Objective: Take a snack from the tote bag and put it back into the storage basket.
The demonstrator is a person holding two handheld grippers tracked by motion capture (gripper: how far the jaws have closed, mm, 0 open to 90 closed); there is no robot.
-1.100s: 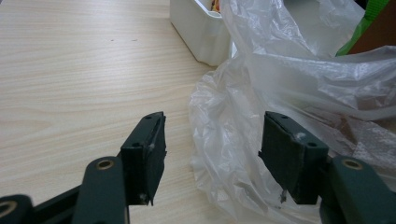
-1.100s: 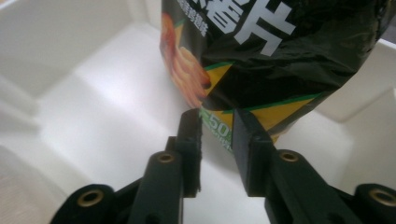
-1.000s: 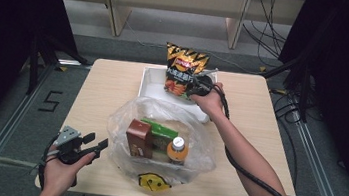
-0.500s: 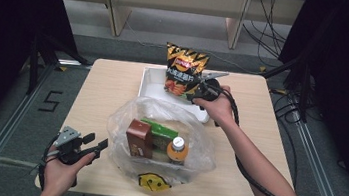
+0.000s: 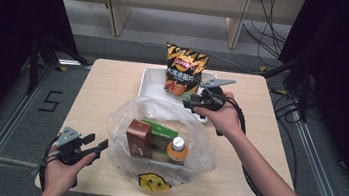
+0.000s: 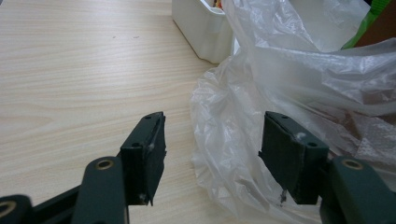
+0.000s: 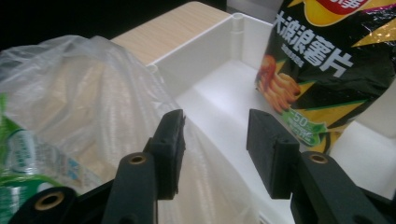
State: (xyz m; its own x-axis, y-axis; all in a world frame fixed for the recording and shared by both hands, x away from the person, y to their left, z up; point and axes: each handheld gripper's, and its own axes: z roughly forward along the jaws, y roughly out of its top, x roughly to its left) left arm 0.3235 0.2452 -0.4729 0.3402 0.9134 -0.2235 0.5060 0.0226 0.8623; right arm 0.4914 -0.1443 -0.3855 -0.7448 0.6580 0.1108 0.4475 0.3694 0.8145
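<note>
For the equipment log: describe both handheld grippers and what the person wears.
Both the left gripper and right gripper are black with two flat rectangular jaws, brass-coloured pivot rivets, a grey three-cornered plate on top and a black trailing cable. No sleeves are visible on the forearms.

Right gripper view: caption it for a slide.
Open hand-held gripper over a clear plastic bag, facing a chip bag standing in a white tray.

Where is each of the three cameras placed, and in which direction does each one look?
High view: above the person's side, looking forward and down on the table; both forearms and the left gripper show.
Left gripper view: looks between open jaws at the plastic bag.
Right gripper view: looks between open jaws at the chip bag.
Both gripper views share the white tray.
</note>
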